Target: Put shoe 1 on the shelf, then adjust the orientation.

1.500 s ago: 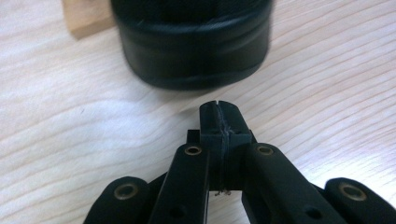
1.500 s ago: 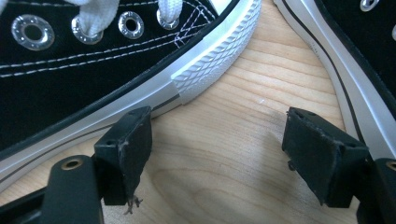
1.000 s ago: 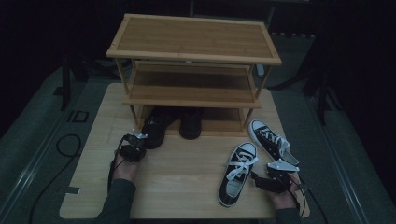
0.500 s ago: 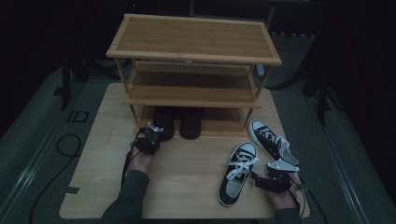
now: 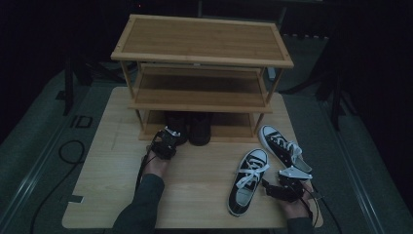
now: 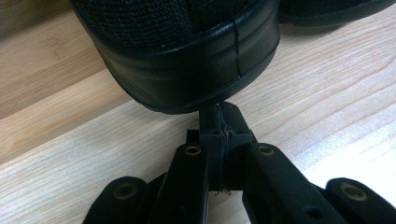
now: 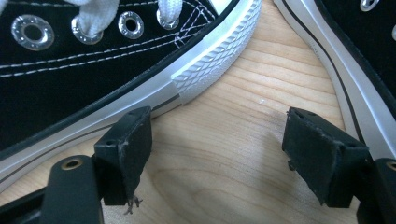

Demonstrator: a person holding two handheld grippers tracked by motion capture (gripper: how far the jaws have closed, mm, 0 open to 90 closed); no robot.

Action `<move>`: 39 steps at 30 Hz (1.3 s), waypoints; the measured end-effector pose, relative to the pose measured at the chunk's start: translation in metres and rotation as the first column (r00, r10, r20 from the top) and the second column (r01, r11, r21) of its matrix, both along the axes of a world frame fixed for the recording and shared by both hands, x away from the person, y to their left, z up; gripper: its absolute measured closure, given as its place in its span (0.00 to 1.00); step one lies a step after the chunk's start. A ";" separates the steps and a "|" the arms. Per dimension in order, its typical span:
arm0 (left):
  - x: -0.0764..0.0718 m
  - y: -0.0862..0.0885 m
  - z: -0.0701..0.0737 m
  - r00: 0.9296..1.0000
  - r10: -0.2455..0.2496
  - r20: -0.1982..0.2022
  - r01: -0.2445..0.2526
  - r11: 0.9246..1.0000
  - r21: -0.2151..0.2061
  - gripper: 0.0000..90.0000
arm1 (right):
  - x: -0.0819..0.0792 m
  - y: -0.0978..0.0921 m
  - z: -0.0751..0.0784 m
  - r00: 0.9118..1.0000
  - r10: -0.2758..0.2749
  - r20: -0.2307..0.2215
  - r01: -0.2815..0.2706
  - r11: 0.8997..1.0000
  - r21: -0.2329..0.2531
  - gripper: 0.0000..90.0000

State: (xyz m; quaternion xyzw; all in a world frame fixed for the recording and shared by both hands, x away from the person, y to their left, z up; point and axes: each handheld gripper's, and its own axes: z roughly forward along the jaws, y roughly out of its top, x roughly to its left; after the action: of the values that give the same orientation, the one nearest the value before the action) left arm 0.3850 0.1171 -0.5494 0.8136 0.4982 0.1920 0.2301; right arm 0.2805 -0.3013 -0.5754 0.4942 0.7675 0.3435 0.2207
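A black shoe stands with a second black shoe under the bottom shelf of a wooden shoe rack. My left gripper is at the first shoe's heel. In the left gripper view the left gripper is shut, empty, with its tips against the black heel. Two black-and-white sneakers lie at the table's front right. My right gripper rests near them. It stands open over bare wood, between one sneaker's sole and the other sneaker.
The rack stands at the back of a light wooden table. Its middle shelf and top are bare. A person's sleeve reaches in from the front edge. A cable lies on the floor at left.
My left gripper has moved forward and right, from the table's left front up to the black shoe's heel. The right gripper and both sneakers have stayed put.
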 end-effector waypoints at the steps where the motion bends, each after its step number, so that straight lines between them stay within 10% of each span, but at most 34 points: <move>1: -0.001 0.000 0.000 1.000 -0.004 -0.002 0.004 1.000 0.001 0.95 | 0.000 0.000 0.000 1.000 0.000 0.000 0.000 1.000 0.000 0.27; 13: -0.011 0.012 0.005 1.000 0.010 0.015 -0.009 0.998 -0.061 0.69 | 0.000 0.000 0.000 1.000 0.000 0.000 0.000 1.000 0.000 0.27; 39: -0.038 0.046 0.003 0.999 0.025 0.045 -0.020 0.994 -0.106 0.63 | -0.002 0.003 0.002 1.000 0.009 0.000 -0.009 1.000 -0.005 0.36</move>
State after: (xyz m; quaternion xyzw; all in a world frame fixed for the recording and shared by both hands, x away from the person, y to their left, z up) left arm 0.3473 0.1629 -0.5466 0.7900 0.5114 0.1869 0.2819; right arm 0.2782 -0.2985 -0.5736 0.4901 0.7706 0.3425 0.2206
